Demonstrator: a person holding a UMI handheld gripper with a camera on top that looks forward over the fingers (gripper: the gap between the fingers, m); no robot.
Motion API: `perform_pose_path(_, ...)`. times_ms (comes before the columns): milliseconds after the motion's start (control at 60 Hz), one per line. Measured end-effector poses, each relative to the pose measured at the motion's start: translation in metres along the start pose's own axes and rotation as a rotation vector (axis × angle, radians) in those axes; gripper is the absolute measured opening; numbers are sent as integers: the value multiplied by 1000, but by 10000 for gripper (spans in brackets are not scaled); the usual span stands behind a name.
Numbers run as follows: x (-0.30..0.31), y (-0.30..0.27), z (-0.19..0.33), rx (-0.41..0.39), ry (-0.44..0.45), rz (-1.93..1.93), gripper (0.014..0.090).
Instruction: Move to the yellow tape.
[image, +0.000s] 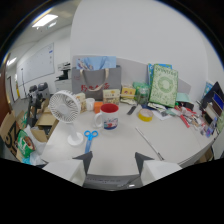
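The yellow tape roll (145, 115) lies flat on the white table (120, 142), well beyond my fingers and to the right of a red-and-white mug (108, 116). My gripper (114, 159) hovers over the table's near edge. Its two dark fingertips (85, 159) stand apart with only bare table between them, so it is open and holds nothing.
A white desk fan (67, 111) stands ahead on the left, blue scissors (89, 138) beside its base. A grey tote bag (96, 82), small boxes (120, 95) and a green patterned box (164, 85) line the back. Clutter (192, 115) fills the right side.
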Motion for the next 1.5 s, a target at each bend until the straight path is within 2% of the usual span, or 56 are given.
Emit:
perform_pose_path(183, 17, 6, 6, -21, 16, 4, 843)
perform_pose_path(433, 79, 8, 29, -48, 52, 9, 845)
perform_pose_path(767, 144, -11, 87, -74, 39, -9, 843)
perform_pose_path(950, 159, -27, 134, -89, -7, -13, 842)
perform_pose_path(1167, 172, -53, 189, -77, -21, -23, 842)
perform_pose_path(1500, 177, -71, 242, -98, -34, -23, 844)
